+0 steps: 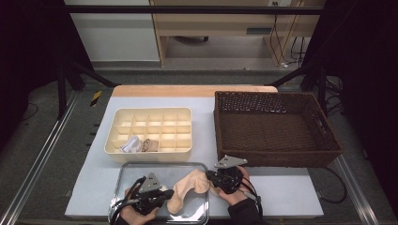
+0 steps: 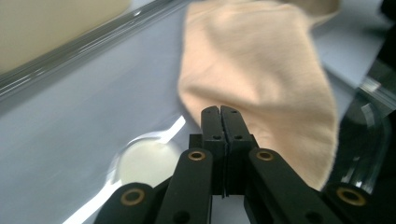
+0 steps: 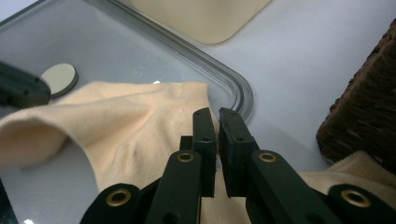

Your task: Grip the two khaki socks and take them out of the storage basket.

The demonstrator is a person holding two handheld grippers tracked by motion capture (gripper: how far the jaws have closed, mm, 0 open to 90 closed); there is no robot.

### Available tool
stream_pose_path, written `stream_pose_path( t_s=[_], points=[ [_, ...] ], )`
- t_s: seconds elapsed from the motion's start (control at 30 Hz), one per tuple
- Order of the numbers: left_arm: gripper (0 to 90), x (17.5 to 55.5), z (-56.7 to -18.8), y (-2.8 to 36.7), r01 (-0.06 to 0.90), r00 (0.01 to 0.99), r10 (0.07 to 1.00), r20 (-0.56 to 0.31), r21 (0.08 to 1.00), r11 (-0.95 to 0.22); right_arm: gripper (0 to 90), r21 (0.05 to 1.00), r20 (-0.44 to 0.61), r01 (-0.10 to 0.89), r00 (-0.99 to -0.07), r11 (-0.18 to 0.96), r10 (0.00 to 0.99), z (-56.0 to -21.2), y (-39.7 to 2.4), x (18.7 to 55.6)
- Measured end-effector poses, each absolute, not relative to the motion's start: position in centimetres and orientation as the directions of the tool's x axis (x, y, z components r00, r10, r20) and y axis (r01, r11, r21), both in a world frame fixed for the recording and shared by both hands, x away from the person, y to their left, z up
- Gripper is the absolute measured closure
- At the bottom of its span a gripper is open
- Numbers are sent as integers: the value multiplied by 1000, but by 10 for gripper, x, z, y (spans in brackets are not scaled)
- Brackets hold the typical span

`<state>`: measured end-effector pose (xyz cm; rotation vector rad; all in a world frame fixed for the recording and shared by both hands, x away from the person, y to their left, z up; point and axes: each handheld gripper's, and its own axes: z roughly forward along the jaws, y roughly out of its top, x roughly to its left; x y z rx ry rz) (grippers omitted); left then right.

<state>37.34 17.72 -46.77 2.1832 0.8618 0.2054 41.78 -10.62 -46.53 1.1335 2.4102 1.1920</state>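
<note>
Pinching the peach sock [image 1: 187, 191] from both ends, the two grippers hold it over the tray [image 1: 123, 174] at the table's near edge. The left gripper [image 1: 163, 196] has its jaws pressed together on the sock's lower end; in the left gripper view the cloth [image 2: 261, 88] runs up and away from the closed tips, though the pinch itself is hard to make out there. The right gripper [image 1: 210, 178] is clamped on the other end, near the tray's right rim, with a fold of fabric [image 3: 140, 130] caught in the narrow gap between its jaws. Held this way, the sock hangs in a bend between the two grips, probably so it can be folded or rolled small enough for a cell.

Behind the tray, the cream organizer [image 1: 185, 112] sits on the table's left half; two cells in its near row already hold rolled items, a white one [image 1: 130, 144] and a striped one [image 1: 149, 145], so this sock likely goes beside them. A wicker basket [image 1: 281, 157] stands at the right, its floor bare, with more peach cloth [image 3: 359, 170] lying against its near wall in the right gripper view.
</note>
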Motion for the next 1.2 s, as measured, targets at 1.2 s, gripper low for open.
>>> stream_pose_path(
  t_s=[1.2],
  points=[
    [895,364,-468,201,571,646,751,-138,741,-354,863,760,162,546,-684,353,711,-468,-103,411]
  ],
)
